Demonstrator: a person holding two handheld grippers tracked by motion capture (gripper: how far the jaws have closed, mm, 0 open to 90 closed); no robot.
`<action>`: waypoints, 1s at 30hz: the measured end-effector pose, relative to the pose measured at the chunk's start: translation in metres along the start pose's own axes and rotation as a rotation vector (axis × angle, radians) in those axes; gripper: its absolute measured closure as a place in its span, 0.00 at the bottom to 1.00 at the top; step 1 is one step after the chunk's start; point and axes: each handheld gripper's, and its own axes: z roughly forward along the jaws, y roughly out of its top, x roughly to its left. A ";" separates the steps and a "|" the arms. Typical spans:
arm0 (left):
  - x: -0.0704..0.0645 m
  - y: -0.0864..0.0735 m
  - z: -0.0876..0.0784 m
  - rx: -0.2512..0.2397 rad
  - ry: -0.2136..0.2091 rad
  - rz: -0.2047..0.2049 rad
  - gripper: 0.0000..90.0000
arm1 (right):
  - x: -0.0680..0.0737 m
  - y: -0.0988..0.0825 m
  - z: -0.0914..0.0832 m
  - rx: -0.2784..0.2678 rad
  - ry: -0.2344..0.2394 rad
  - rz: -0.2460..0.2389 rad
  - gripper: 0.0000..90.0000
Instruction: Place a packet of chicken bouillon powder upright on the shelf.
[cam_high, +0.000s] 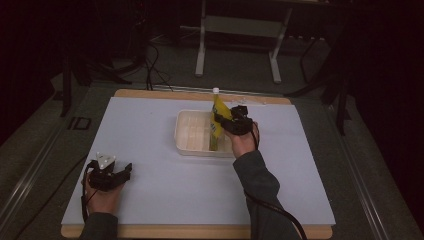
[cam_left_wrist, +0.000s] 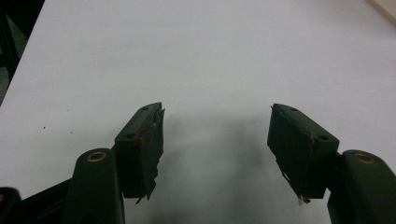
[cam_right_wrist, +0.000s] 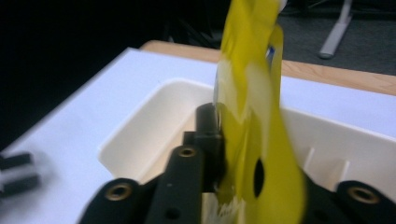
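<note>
A yellow pouch (cam_high: 218, 116) with a small white cap (cam_high: 216, 90) at its top is seen upright, slightly tilted, over the right part of a cream plastic tub (cam_high: 186, 141), its lower end down inside the tub. In the right gripper view the pouch (cam_right_wrist: 254, 116) is blurred; it is pinched from both sides between the black jaws, which are closed against it, and the tub's pale rim (cam_right_wrist: 140, 116) and ribbed inner wall are seen behind it. The right gripper (cam_high: 231, 122) is held over the tub's right edge by the right hand (cam_high: 243, 142), with a grey-green sleeve (cam_high: 260, 187) running back toward the bottom of the high view and a black cable trailing beside it. The tub is placed near the middle of a pale blue mat (cam_high: 150, 185) spread over a wooden table (cam_high: 200, 231), whose edge shows at front and back. The left gripper (cam_high: 125, 171) is held low near the front left corner of the mat by the left hand (cam_high: 100, 195), well apart from the tub, a pale three-cornered plate (cam_high: 105, 161) on its top. In the left gripper view its jaws are spread wide with nothing between them, the left gripper (cam_left_wrist: 217, 140) looking onto bare mat (cam_left_wrist: 210, 56); frayed tape is noted on the pads (cam_left_wrist: 152, 149). Beyond the table a dark floor and the pale legs of a stand (cam_high: 201, 55) are seen.
</note>
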 end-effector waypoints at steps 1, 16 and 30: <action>0.000 0.000 0.000 0.001 0.000 0.001 0.40 | 0.001 -0.002 0.001 0.005 -0.011 -0.022 0.90; 0.000 0.000 0.000 0.002 0.001 0.001 0.40 | 0.006 -0.005 -0.004 0.141 -0.052 -0.085 0.41; 0.000 0.000 0.000 0.001 0.004 -0.001 0.40 | 0.021 -0.001 -0.030 0.211 -0.059 -0.158 0.33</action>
